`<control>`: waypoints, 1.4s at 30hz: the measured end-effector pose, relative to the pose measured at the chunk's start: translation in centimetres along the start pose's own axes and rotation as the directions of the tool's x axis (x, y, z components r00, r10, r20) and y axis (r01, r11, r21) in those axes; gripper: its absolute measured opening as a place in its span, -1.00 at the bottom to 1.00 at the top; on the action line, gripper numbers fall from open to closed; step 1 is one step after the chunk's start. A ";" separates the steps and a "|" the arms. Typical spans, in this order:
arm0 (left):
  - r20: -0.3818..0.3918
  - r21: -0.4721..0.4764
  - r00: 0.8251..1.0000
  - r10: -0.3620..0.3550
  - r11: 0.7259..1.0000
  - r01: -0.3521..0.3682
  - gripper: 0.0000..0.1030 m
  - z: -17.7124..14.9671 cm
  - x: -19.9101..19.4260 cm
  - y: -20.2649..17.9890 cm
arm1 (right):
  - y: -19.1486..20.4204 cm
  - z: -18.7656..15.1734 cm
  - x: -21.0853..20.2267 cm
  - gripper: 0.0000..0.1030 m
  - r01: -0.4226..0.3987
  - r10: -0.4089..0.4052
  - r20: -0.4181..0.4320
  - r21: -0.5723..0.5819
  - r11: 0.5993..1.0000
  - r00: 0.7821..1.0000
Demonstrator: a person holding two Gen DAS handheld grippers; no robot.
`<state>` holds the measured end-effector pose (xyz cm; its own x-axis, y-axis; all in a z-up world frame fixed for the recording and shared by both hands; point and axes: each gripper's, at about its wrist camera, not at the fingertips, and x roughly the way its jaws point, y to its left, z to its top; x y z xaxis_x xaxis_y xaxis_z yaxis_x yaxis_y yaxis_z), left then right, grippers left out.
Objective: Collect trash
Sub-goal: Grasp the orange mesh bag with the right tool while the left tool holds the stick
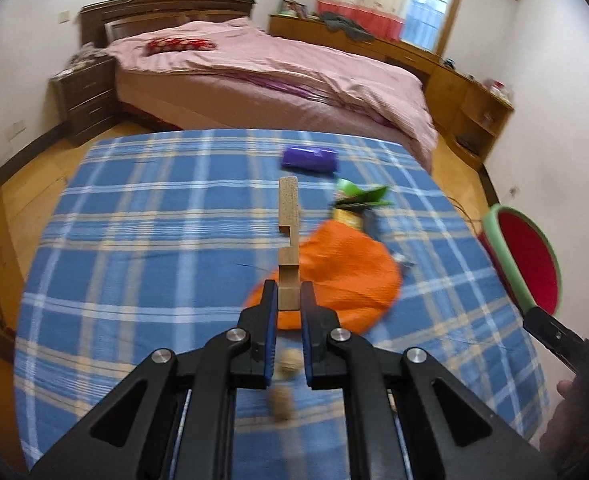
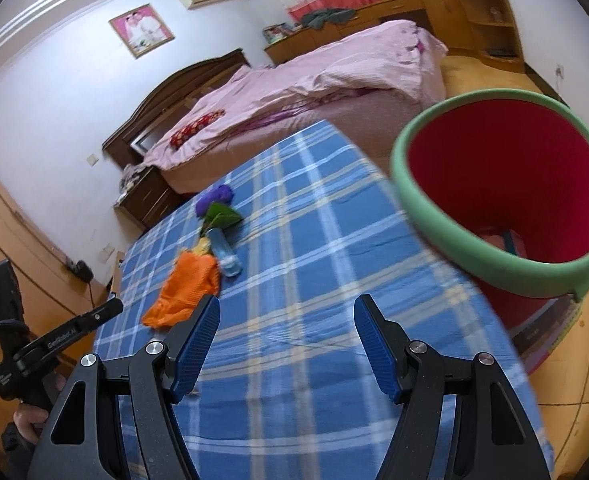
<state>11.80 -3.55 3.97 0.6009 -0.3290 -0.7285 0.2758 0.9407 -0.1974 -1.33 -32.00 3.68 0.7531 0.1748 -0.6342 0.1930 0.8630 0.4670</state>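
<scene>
Behind the checked blue surface (image 1: 142, 216) stands a bed with a pink cover (image 1: 278, 68). On the surface lie an orange bag (image 1: 346, 272), a green wrapper (image 1: 360, 196) and a purple packet (image 1: 309, 159), all close together. The left hand-held gripper (image 1: 288, 300) is clamped on a notched wooden piece (image 1: 287, 232), which points forward above the cloth. The right hand-held gripper (image 2: 286, 344) has its jaws wide apart and holds nothing. A red bin with a green rim (image 2: 506, 196) waits just off the right edge. To do this step well, I would carry the wood level over the rim and release it only when it is above the opening.
</scene>
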 end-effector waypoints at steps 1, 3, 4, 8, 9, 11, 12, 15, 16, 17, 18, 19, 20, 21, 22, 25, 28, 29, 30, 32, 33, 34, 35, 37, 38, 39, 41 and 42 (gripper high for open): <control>-0.001 -0.014 1.000 0.005 1.000 -0.005 -0.82 0.1 0.2 0.7 | 0.7 0.1 0.5 0.38 -0.005 0.004 -0.014 -0.010 1.000 1.000; 0.001 -0.042 1.000 0.012 0.999 -0.011 -0.82 0.2 0.6 2.1 | 1.8 0.1 1.3 0.38 -0.007 0.006 -0.029 -0.033 0.999 1.000; 0.002 -0.055 1.000 0.016 0.998 -0.016 -0.82 0.2 0.8 2.7 | 2.5 0.1 1.9 0.38 -0.002 0.001 -0.036 -0.048 0.999 0.999; 0.016 -0.093 1.000 0.022 0.995 -0.020 -0.82 0.2 1.5 4.7 | 4.9 0.2 4.3 0.38 0.004 -0.009 -0.064 -0.086 0.996 0.998; 0.017 -0.096 1.000 0.024 0.995 -0.022 -0.82 0.2 1.6 5.0 | 5.5 0.2 5.0 0.38 -0.001 -0.006 -0.076 -0.092 0.996 0.997; 0.021 -0.103 1.000 0.023 0.994 -0.021 -0.82 0.1 1.9 5.7 | 6.5 0.1 6.2 0.38 -0.005 -0.006 -0.099 -0.106 0.994 0.995; 0.024 -0.107 0.999 0.023 0.994 -0.020 -0.82 0.0 2.1 6.0 | 7.0 0.1 6.9 0.38 -0.005 -0.008 -0.110 -0.112 0.994 0.994; 0.037 -0.123 0.999 0.019 0.992 -0.014 -0.82 -0.1 2.4 6.8 | 8.4 -0.1 8.8 0.38 0.006 -0.023 -0.129 -0.133 0.991 0.991; 0.040 -0.134 0.999 0.010 0.991 -0.004 -0.82 -0.1 2.5 7.2 | 8.8 -0.1 9.3 0.38 0.008 -0.027 -0.131 -0.139 0.990 0.991; 0.042 -0.142 0.999 0.000 0.990 0.006 -0.82 -0.1 2.6 7.4 | 9.2 -0.2 9.8 0.38 0.015 -0.036 -0.134 -0.148 0.989 0.990; 0.045 -0.151 0.999 -0.012 0.988 0.019 -0.82 -0.2 2.7 7.6 | 9.4 -0.2 10.1 0.38 0.021 -0.042 -0.136 -0.153 0.988 0.990; 0.047 -0.156 0.999 -0.019 0.987 0.026 -0.82 -0.2 2.8 7.7 | 9.8 -0.2 10.6 0.38 0.031 -0.053 -0.137 -0.159 0.987 0.989; 0.048 -0.162 0.998 -0.028 0.986 0.036 -0.82 -0.3 2.8 7.9 | 9.9 -0.3 10.9 0.37 0.034 -0.057 -0.137 -0.160 0.987 0.989; 0.049 -0.167 0.998 -0.040 0.985 0.048 -0.82 -0.3 2.8 8.0 | 10.1 -0.4 11.2 0.35 0.038 -0.061 -0.138 -0.162 0.986 0.989; 0.050 -0.171 0.998 -0.050 0.984 0.058 -0.82 -0.4 2.8 8.1 | 10.2 -0.5 11.6 0.30 0.042 -0.065 -0.141 -0.166 0.985 0.988; 0.057 -0.177 0.996 -0.070 0.981 0.080 -0.82 -0.6 2.6 8.3 | 10.4 -0.8 12.5 0.04 0.042 -0.069 -0.170 -0.156 0.987 0.983; 0.066 -0.175 0.995 -0.078 0.981 0.088 -0.82 -0.8 2.3 8.2 | 10.5 -1.1 12.7 -0.09 0.045 -0.070 -0.167 -0.148 0.988 0.983; 0.067 -0.175 0.994 -0.086 0.980 0.097 -0.82 -0.9 2.3 8.2 | 10.6 -1.2 12.7 -0.12 0.050 -0.075 -0.158 -0.156 0.986 0.985; 0.068 -0.177 0.993 -0.096 0.978 0.107 -0.82 -0.9 2.2 8.2 | 10.7 -1.4 12.7 -0.18 0.060 -0.086 -0.151 -0.169 0.984 0.985; 0.067 -0.172 0.992 -0.104 0.978 0.115 -0.82 -0.9 2.2 8.0 | 11.0 -1.6 12.7 -0.27 0.079 -0.107 -0.136 -0.194 0.978 0.985; 0.065 -0.168 0.992 -0.107 0.979 0.116 -0.82 -1.0 2.3 7.9 | 11.0 -1.7 12.7 -0.38 0.089 -0.117 -0.130 -0.204 0.975 0.985; 0.064 -0.165 0.992 -0.108 0.979 0.117 -0.82 -1.0 2.3 7.8 | 11.0 -1.7 12.8 -0.45 0.086 -0.115 -0.134 -0.205 0.975 0.984; 0.062 -0.163 0.992 -0.108 0.980 0.117 -0.82 -1.0 2.4 7.7 | 10.9 -1.7 12.8 -0.59 0.078 -0.107 -0.138 -0.199 0.977 0.985; 0.067 -0.165 0.994 -0.090 0.981 0.100 -0.82 -1.1 2.4 7.6 | 10.6 -1.8 12.8 -0.78 0.041 -0.068 -0.155 -0.172 0.984 0.986; 0.069 -0.166 0.994 -0.080 0.982 0.090 -0.82 -1.1 2.4 7.7 | 10.4 -1.8 12.6 -0.80 0.029 -0.053 -0.151 -0.162 0.986 0.987; 0.070 -0.166 0.995 -0.074 0.982 0.084 -0.82 -1.1 2.5 7.8 | 10.3 -1.8 12.1 -0.83 0.017 -0.039 -0.138 -0.154 0.988 0.990; 0.060 -0.177 0.995 -0.082 0.980 0.091 -0.82 -1.1 2.8 8.0 | 10.2 -1.5 11.1 -0.84 0.004 -0.020 -0.112 -0.140 0.990 0.993; 0.058 -0.183 0.995 -0.083 0.979 0.093 -0.82 -1.1 2.9 8.2 | 10.2 -1.3 10.4 -0.85 -0.007 -0.006 -0.092 -0.131 0.991 0.996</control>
<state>14.93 3.27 -0.48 0.6187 -0.4104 -0.6699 0.1882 0.9053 -0.3808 7.63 -20.82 1.08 0.6909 0.2128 -0.6909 0.1039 0.9165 0.3862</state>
